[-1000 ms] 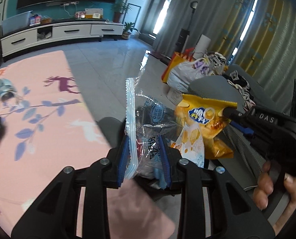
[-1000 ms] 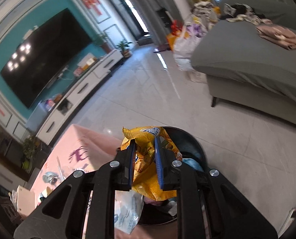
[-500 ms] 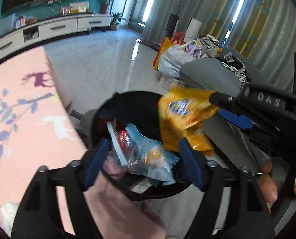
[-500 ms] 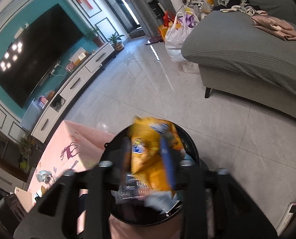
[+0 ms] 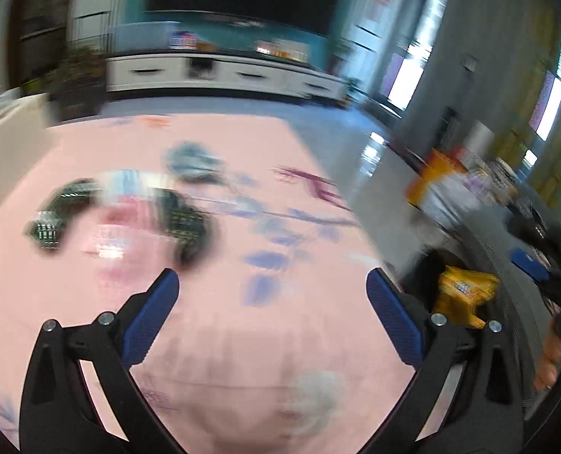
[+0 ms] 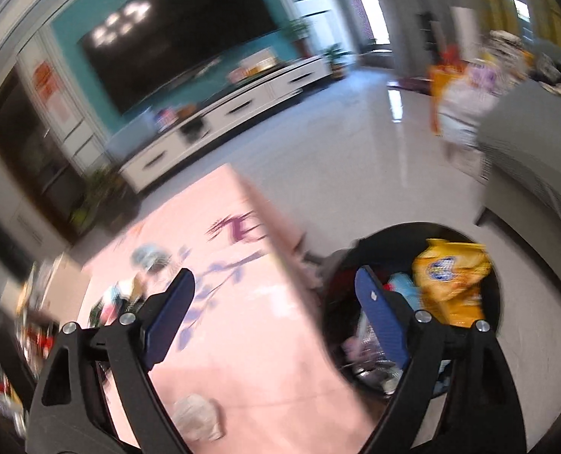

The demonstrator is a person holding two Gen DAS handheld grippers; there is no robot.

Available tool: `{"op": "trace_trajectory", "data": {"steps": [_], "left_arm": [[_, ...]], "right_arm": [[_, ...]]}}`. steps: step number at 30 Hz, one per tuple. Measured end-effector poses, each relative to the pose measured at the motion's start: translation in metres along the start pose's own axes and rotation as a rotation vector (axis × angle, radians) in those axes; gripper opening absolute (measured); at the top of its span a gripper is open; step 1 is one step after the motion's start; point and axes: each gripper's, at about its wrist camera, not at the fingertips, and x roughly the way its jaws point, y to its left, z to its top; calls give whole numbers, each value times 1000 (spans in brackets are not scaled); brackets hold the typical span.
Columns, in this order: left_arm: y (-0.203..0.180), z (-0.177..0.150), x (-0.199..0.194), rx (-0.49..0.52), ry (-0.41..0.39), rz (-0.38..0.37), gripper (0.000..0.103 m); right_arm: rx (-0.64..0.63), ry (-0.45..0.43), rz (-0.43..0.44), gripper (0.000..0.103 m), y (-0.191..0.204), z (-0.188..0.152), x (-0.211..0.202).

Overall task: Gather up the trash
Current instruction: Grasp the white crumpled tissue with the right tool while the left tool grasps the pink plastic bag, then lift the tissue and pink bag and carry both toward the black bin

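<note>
Bin [image 6: 496, 287] at 4 o'clock in right wrist view, beside pink table [image 6: 250, 325]; yellow snack bag [image 6: 450, 283] already inside. Right gripper [image 6: 276, 314] jaws opening, nothing between. Left gripper [image 5: 273, 310] jaws opening, empty, over tabletop. Blurred wrappers [image 5: 121, 223] at 10 o'clock in left view likely next pickup. Crumpled tissue [image 6: 197, 416] at 7 o'clock.

We are seeing open pink tablecloth [image 5: 280, 340] lying ahead, with blurred wrappers [image 5: 121, 219] crowding its far left and the bin [image 6: 496, 283] flanking its right edge.
</note>
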Motion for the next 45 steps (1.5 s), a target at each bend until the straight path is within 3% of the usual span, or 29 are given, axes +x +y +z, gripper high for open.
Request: {"op": "trace_trajectory", "data": {"steps": [3, 7, 12, 18, 21, 25, 29, 30, 33, 45], "left_arm": [[56, 3, -5, -63, -24, 68, 99], [99, -2, 3, -120, -24, 71, 98], [113, -2, 35, -133, 39, 40, 86], [114, -11, 72, -153, 114, 10, 71], [114, -12, 80, -168, 117, -4, 66], [118, -14, 86, -218, 117, -42, 57], [119, -17, 87, -236, 100, -59, 38], [118, -18, 86, -229, 97, -59, 27], [116, -17, 79, -219, 85, -47, 16], [122, 0, -17, -280, -57, -126, 16]], "right_arm": [[-62, 49, 42, 86, 29, -13, 9], [-119, 163, 92, 86, 61, -48, 31], [-145, 294, 136, 86, 92, -97, 60], [-226, 384, 51, 85, 104, -136, 85], [-257, 369, 33, 76, 107, -138, 86], [-286, 381, 12, 55, 107, -142, 90], [-334, 369, -23, 38, 112, -147, 91], [-341, 366, -24, 37, 113, -147, 91], [-334, 356, -10, 34, 113, -145, 90], [-318, 256, 57, 34, 132, -113, 65]]}}
